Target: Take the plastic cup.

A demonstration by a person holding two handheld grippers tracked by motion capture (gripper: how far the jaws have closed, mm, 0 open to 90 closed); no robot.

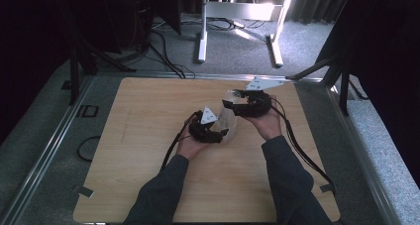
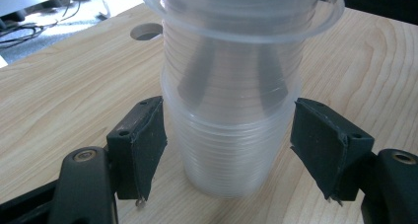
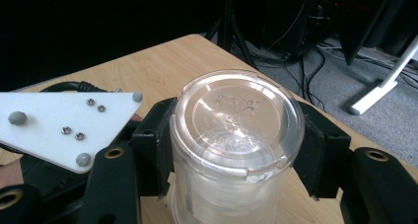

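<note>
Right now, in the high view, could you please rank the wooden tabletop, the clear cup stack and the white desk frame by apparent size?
1. Wooden tabletop, by far the largest.
2. White desk frame; it stands farther away, so its true size is unsure.
3. Clear cup stack, smallest.

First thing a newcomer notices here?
The clear plastic cup stack standing mid-table on the wooden table, gripped by both claws at once. The left claw clamps the lower cups near the base, while the right claw is shut on the upper part, just under the embossed clear top. Behind the table, a white stand catches bright light against dark curtains.
</note>
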